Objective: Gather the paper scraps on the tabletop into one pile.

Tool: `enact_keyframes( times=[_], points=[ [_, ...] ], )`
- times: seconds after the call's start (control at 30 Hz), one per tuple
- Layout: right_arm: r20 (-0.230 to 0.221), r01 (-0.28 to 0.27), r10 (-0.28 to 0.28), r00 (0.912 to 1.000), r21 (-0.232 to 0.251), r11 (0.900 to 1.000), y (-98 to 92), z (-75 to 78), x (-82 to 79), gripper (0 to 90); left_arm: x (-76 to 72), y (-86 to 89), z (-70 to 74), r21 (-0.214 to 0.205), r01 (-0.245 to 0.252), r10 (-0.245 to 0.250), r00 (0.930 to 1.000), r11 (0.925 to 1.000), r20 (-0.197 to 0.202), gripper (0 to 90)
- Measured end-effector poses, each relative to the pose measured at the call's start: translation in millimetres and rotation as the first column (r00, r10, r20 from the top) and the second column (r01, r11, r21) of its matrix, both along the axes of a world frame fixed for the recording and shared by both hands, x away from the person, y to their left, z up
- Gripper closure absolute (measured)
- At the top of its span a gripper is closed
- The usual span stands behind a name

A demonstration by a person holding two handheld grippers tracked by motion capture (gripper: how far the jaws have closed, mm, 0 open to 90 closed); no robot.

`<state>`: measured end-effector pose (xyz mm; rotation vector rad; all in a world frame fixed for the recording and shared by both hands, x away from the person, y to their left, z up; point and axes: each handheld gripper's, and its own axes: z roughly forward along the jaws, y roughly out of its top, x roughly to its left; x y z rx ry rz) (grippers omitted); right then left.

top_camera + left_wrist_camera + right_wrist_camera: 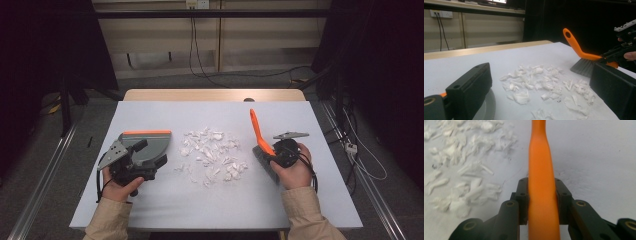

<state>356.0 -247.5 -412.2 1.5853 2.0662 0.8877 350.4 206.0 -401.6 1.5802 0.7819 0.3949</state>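
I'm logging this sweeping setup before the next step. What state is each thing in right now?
Orange-handled brush with grey bristles: clamped by the handle, bristles on the table.
Grey dustpan with orange edge: flat on the table, held from behind, no scraps in it.
White paper scraps: loose pile between dustpan and brush.
Right gripper: shut on the brush handle.
Left gripper: at the dustpan; grip unclear.

No readable text, labels or numbers anywhere.

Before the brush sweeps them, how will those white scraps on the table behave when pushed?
The white scraps look thin and light, so they would probably slide easily. Lying loose and scattered, some may slip past the brush. A fast stroke might flick a few beyond the dustpan.
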Motion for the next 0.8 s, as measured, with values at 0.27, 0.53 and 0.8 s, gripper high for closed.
enact_keyframes(
  times=[0.27,0.53,0.8],
  points=[
    [0.152,0.015,-0.013,0.9883,-0.012,0.9998,9.8,1.2,30.8,71.7,0.7,2.9,-1.7,0.006,-0.012,0.012,0.9999,0.9999,-0.009,4.2],
    [0.151,-0.082,0.087,0.9847,-0.041,0.9958,22.9,-6.0,87.1,71.6,3.0,7.6,-2.7,0.009,-0.021,0.021,0.9996,0.9997,-0.016,4.3],
    [0.195,-0.131,0.136,0.9713,-0.038,0.9907,33.6,-11.2,128.9,71.6,4.4,13.8,-5.3,0.012,-0.04,0.04,0.9987,0.9991,-0.03,4.3]
  ],
)
